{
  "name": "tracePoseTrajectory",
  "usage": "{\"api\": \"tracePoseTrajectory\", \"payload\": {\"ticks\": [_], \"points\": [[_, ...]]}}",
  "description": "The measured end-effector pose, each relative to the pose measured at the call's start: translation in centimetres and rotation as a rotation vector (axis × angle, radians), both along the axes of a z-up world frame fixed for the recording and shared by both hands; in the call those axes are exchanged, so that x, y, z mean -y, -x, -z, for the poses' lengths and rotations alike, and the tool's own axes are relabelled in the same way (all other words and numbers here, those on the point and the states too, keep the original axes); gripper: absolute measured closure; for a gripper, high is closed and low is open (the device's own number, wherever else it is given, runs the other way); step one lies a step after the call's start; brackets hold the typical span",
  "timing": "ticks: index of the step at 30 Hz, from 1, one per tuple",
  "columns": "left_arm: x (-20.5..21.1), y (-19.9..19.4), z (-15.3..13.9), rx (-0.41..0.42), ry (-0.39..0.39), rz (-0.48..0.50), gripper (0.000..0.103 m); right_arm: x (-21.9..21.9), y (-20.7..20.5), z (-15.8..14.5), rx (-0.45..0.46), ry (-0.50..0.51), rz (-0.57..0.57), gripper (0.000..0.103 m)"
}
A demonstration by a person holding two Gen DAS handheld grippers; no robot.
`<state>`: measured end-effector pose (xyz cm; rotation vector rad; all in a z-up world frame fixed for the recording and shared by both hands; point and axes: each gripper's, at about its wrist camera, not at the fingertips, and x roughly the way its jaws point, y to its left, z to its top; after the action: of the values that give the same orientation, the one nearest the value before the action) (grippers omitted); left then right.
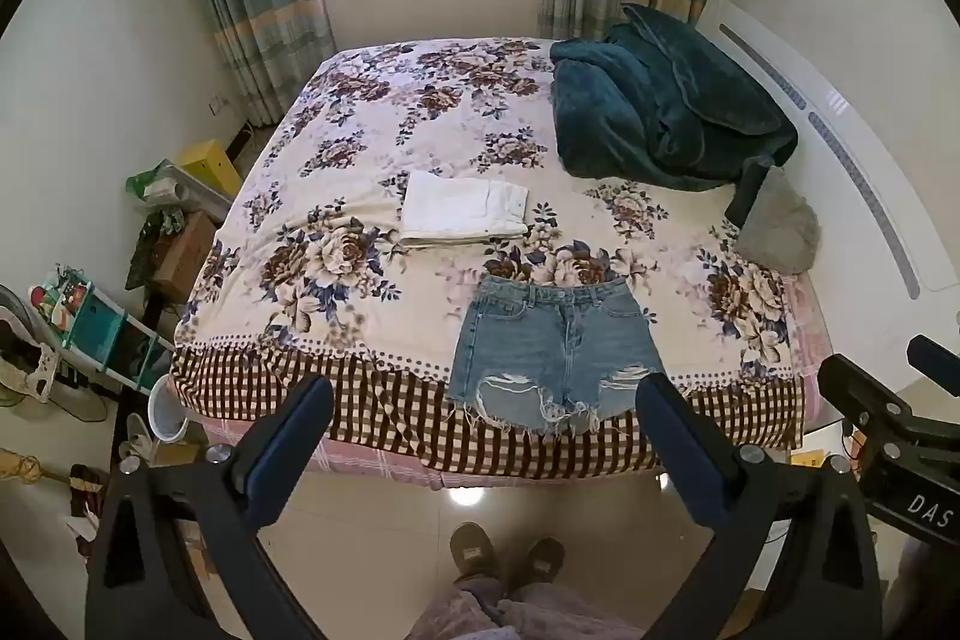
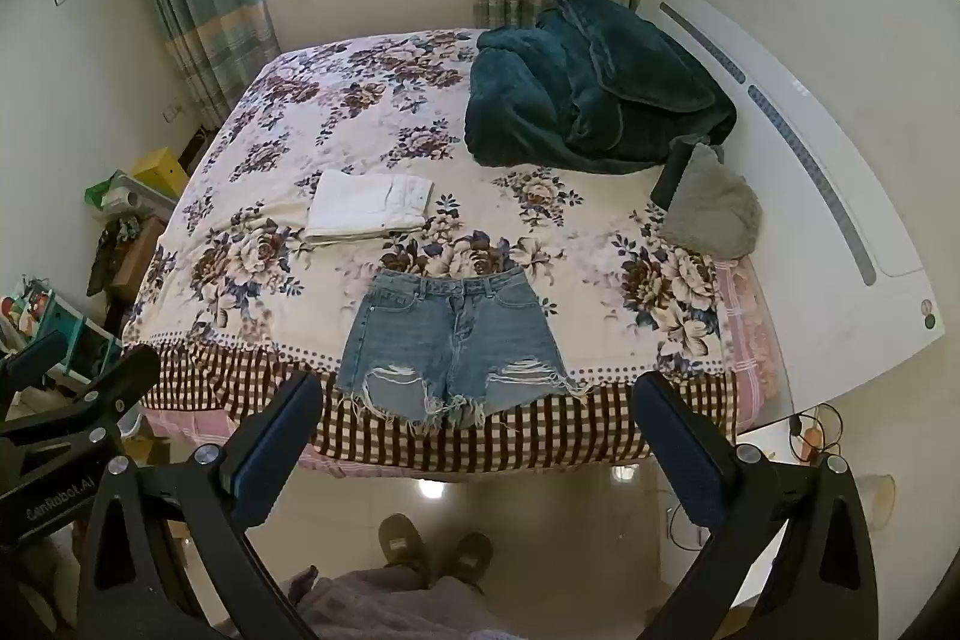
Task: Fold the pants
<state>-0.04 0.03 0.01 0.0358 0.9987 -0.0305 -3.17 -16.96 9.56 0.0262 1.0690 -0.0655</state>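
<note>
Light blue ripped denim shorts (image 1: 555,349) lie flat and unfolded at the near edge of the bed (image 1: 336,340), waistband away from me, frayed hems hanging over the edge. They also show in the right wrist view (image 2: 453,343). A folded white garment (image 1: 462,208) lies further back on the bed, also in the right wrist view (image 2: 369,208). My left gripper (image 1: 483,400) is open and empty, held above the floor in front of the bed. My right gripper (image 2: 477,397) is open and empty at about the same distance; it appears at the right edge of the left wrist view (image 1: 888,418).
A dark teal blanket (image 1: 666,106) is heaped at the back right, with a grey cushion (image 1: 777,229) by the white headboard (image 1: 840,148). Boxes, a shelf and clutter (image 1: 90,328) stand on the floor left of the bed. My slippered feet (image 1: 504,556) are on the tiled floor.
</note>
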Motion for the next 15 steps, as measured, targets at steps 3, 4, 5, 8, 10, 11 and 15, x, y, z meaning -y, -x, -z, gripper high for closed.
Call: {"api": "tracePoseTrajectory", "payload": {"ticks": [3, 4, 5, 8, 10, 11, 15], "points": [[0.1, 0.0, 0.0, -0.006, -0.008, -0.001, 0.000, 0.0, 0.0, -0.1, 0.000, -0.001, -0.001, 0.000], [0.1, -0.1, 0.1, -0.006, -0.008, 0.001, 0.000, 0.1, 0.0, -0.1, 0.000, 0.001, 0.000, 0.000], [0.1, -0.5, 0.2, -0.011, -0.002, 0.001, 0.000, 0.0, 0.0, -0.2, 0.001, 0.009, 0.001, 0.000], [0.1, -0.9, 0.4, -0.015, 0.002, 0.003, 0.000, -0.1, 0.0, -0.2, -0.002, 0.010, 0.003, 0.000], [0.1, -1.2, 0.5, -0.015, 0.003, 0.003, 0.000, -0.2, 0.0, -0.3, -0.003, 0.013, 0.005, 0.000], [0.3, -0.5, 0.1, -0.010, 0.000, 0.004, 0.000, 0.7, 0.3, -0.8, -0.002, 0.012, 0.007, 0.000], [0.6, -0.6, 0.1, -0.008, 0.001, 0.005, 0.000, 0.6, 0.3, -0.4, -0.002, 0.014, 0.010, 0.000]]}}
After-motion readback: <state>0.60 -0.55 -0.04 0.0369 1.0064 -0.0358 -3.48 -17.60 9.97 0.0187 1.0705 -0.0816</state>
